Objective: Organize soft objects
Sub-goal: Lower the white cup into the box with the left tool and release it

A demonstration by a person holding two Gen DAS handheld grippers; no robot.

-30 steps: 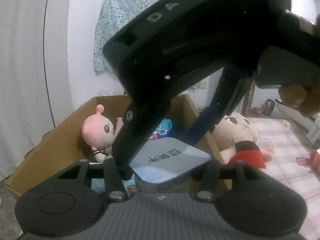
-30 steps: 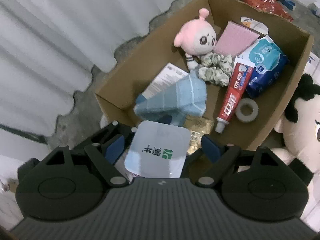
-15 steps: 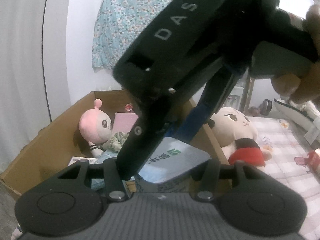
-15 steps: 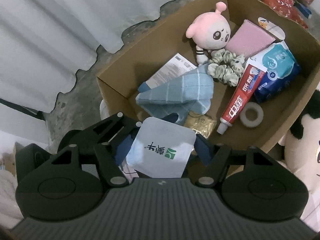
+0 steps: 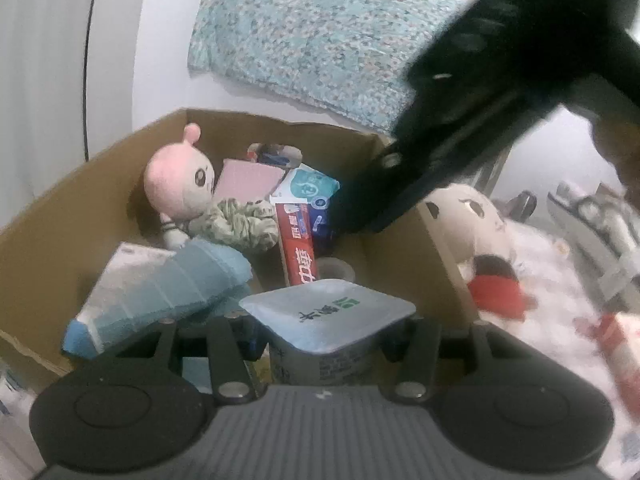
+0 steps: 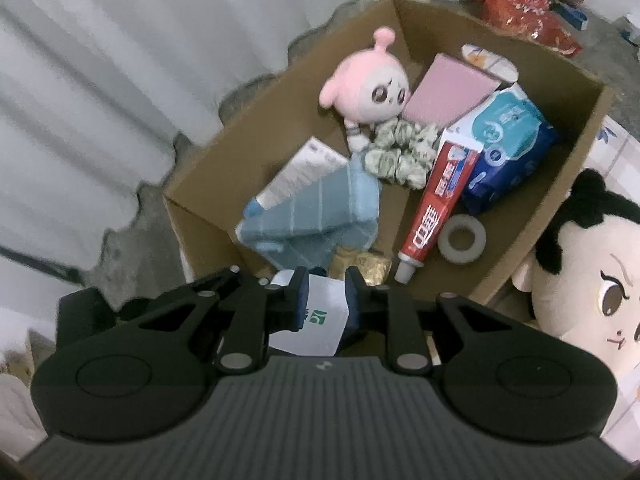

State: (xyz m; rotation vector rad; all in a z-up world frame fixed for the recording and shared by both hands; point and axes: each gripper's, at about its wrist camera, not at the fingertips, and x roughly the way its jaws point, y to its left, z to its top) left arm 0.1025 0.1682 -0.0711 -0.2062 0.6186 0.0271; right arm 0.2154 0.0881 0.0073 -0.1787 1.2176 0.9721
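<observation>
Left gripper (image 5: 328, 332) part-open, right gripper (image 6: 327, 300) nearly closed.

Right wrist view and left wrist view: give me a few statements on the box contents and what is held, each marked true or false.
1. The left claw grips a yogurt cup whose foil lid is sealed. True.
2. The pink plush toy lies outside the cardboard box. False: it lies inside, near the far end.
3. The toothpaste tube lies in the box next to a roll of tape. True.
4. The blue cloth is draped over the big doll. False: the cloth lies in the box, and the doll is outside, beside the box.
</observation>
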